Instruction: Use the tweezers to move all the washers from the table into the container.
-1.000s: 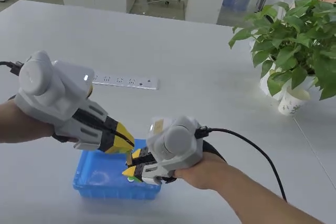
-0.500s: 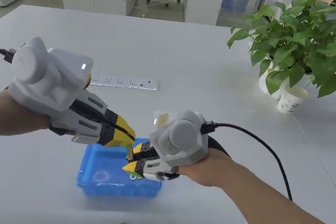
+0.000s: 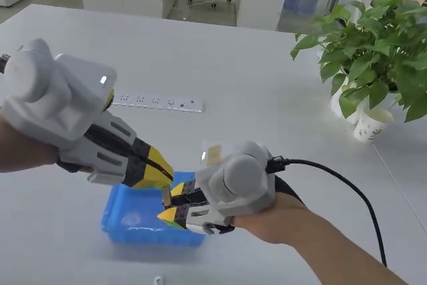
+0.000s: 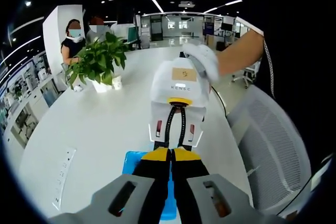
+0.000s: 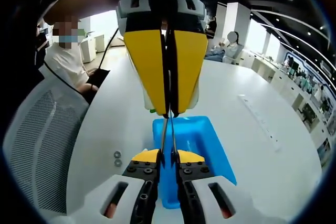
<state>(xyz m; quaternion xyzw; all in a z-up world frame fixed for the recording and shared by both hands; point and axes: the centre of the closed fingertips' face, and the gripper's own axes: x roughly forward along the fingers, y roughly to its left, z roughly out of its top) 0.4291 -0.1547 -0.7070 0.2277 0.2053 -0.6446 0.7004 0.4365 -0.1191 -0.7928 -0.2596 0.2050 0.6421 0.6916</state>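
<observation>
White desk [image 3: 253, 98] stretches toward office cabinets; near its front edge sits a shallow blue plastic container [image 3: 147, 235], with two small metal washers [image 5: 117, 158] lying just beside it. Over it, the left gripper [image 3: 165, 177] and right gripper [image 3: 168, 208] both pinch the thin steel tweezers [image 5: 167, 129], jaws narrow. The tweezers probably need settling squarely in one grip, tips aligned, before reaching for a washer.

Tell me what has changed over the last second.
Almost nothing; mostly the camera shifted. The left gripper and right gripper stay tip to tip over the blue container, the tweezers running from the right gripper's jaws to the left's shut tips. Nothing was picked up or let go.
</observation>
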